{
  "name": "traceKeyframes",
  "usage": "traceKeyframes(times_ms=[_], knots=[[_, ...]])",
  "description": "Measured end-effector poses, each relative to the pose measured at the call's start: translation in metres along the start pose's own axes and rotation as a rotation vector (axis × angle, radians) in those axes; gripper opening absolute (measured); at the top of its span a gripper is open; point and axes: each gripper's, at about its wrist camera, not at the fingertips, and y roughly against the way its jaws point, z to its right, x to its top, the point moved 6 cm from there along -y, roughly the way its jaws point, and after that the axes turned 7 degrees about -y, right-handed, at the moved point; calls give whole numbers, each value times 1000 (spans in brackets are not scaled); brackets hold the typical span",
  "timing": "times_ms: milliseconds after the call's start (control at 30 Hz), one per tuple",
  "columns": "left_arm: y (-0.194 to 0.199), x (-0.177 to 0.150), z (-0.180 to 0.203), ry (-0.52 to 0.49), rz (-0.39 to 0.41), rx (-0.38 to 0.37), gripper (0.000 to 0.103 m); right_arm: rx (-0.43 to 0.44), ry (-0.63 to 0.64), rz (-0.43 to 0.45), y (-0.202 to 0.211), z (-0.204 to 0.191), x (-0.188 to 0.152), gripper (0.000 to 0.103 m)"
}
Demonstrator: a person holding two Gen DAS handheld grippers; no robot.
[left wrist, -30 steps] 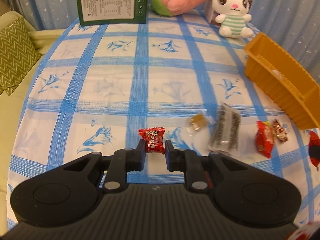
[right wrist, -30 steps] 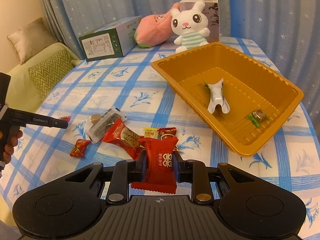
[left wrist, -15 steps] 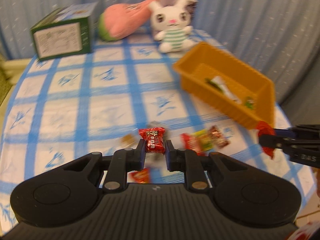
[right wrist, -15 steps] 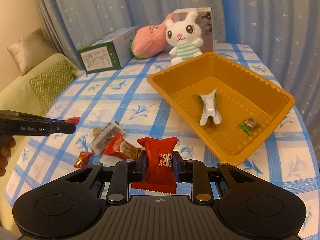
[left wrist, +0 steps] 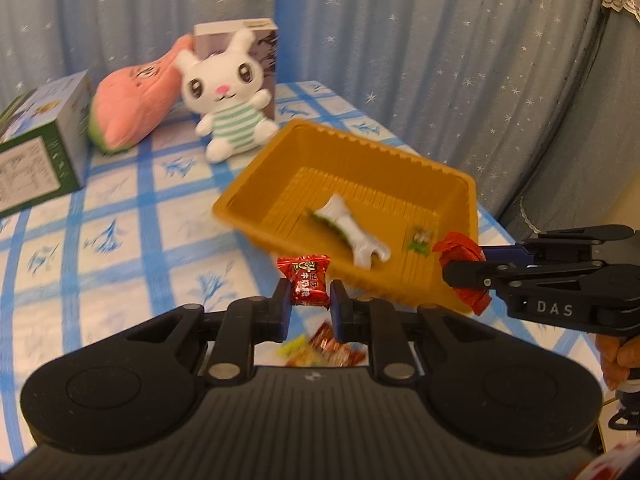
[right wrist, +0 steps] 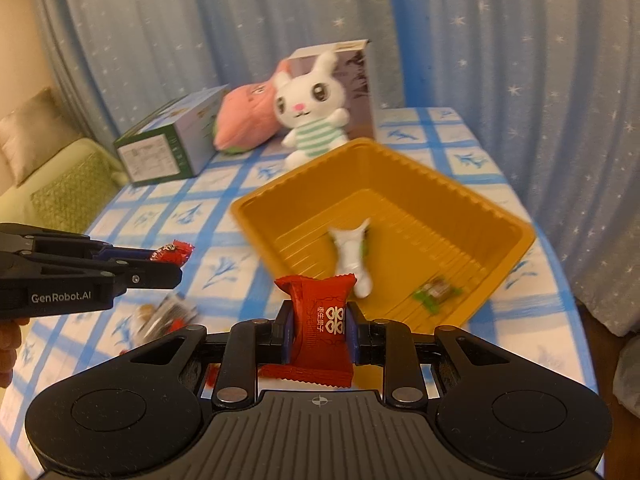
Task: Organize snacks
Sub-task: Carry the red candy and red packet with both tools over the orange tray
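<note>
A pale blue curtain scattered with small white stars [right wrist: 500, 40] hangs in folds behind the scene, filling the far side and the right. The desk wears a white cloth with a blue check and blue flower prints [right wrist: 468, 148]. At far left stands a light green sofa [right wrist: 76, 152] carrying an olive zigzag-patterned cushion [right wrist: 68, 196] and a plain beige cushion [right wrist: 32, 128], against a cream wall [right wrist: 24, 40].

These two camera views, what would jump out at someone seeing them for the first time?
Probably the orange tray in the middle of the blue checked tablecloth, with a white wrapped sweet and a small green one inside. Next, the two black grippers, each clamped on a red candy: the left gripper on a small one, the right gripper on a bigger packet. A white bunny toy sits behind the tray.
</note>
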Motion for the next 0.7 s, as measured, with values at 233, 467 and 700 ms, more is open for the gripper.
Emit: traceKeyframes(times_ms=[233,467,700], knots=[[-41,38,6,-45,-10,29,18,-32,-25,18,-18,29,31,26],[-80,63,1,-74,-40,71,18,-51,-59,23,-38,52,54,26],[-110,74,-3,-87,-73,96,18,-57,-76,18,-49,64,63,26]])
